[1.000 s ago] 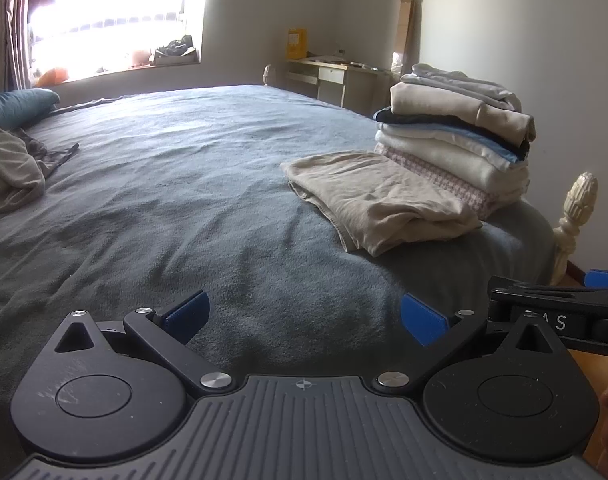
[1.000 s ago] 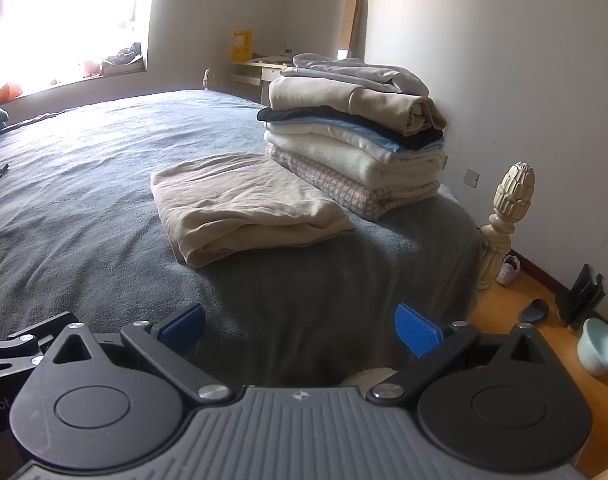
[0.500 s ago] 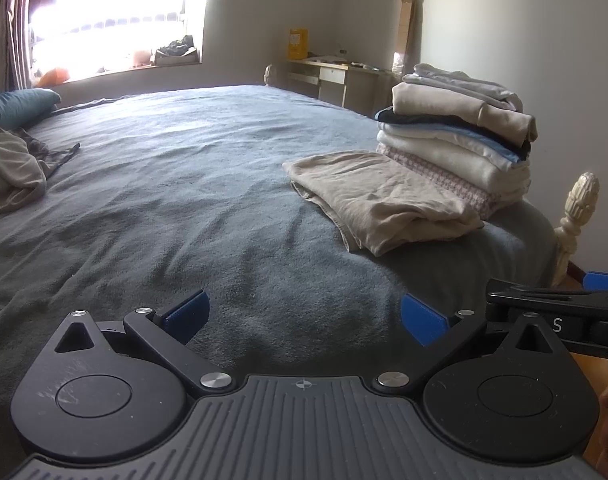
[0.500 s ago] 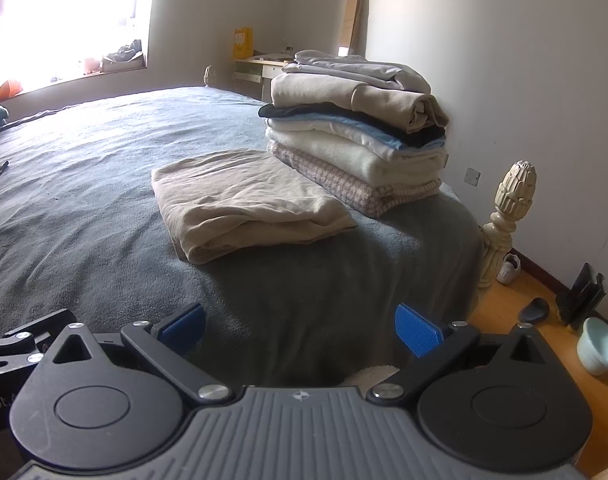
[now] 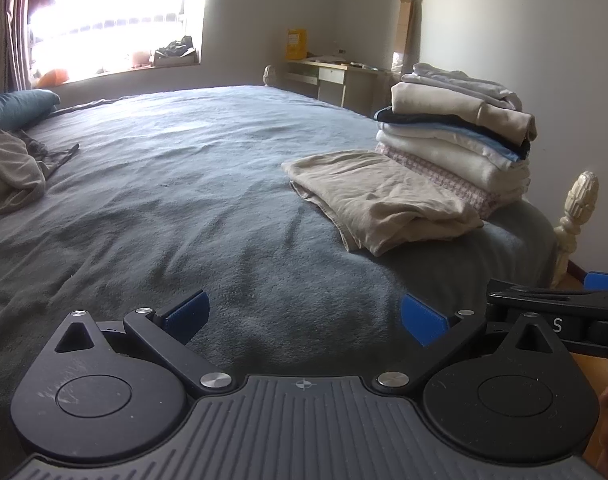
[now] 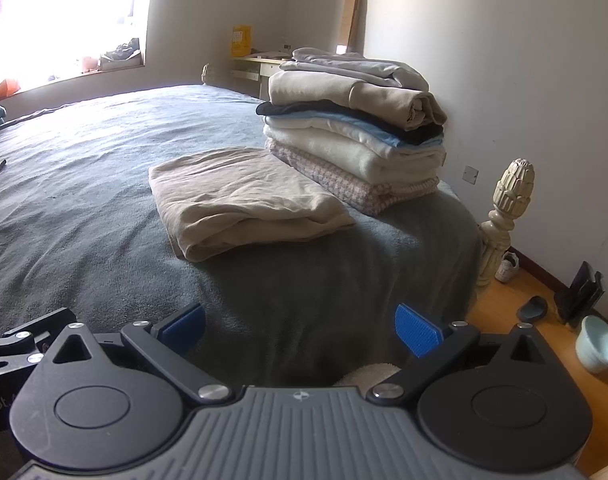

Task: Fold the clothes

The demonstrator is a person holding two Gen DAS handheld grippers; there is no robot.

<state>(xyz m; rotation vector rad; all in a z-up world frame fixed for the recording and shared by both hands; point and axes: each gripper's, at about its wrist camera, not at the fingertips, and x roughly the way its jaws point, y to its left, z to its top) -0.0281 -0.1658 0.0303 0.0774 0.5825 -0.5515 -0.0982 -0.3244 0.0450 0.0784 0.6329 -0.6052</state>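
A folded beige garment point(image 5: 378, 198) point(image 6: 239, 200) lies flat on the grey bed cover point(image 5: 191, 184) point(image 6: 71, 184), right beside a tall stack of folded clothes point(image 5: 458, 140) point(image 6: 356, 120) at the bed's right corner. An unfolded beige and grey garment point(image 5: 7, 168) is heaped at the far left of the bed. My left gripper point(image 5: 304, 316) hovers open and empty over the near edge of the bed. My right gripper point(image 6: 299, 326) is open and empty too, well short of the folded garment. Part of the right gripper point(image 5: 560, 314) shows at the right edge of the left wrist view.
A cream carved bedpost point(image 6: 504, 216) stands at the bed's right corner. On the wooden floor are a pale bowl point(image 6: 598, 344), a dark slipper point(image 6: 532, 308) and a white shoe point(image 6: 506, 266). A desk point(image 5: 336, 80) sits by the far wall. A blue pillow point(image 5: 17, 106) lies far left.
Both grippers stay open and almost still. The views drift very slightly, so the folded garment and the stack sit a touch to the right in both.
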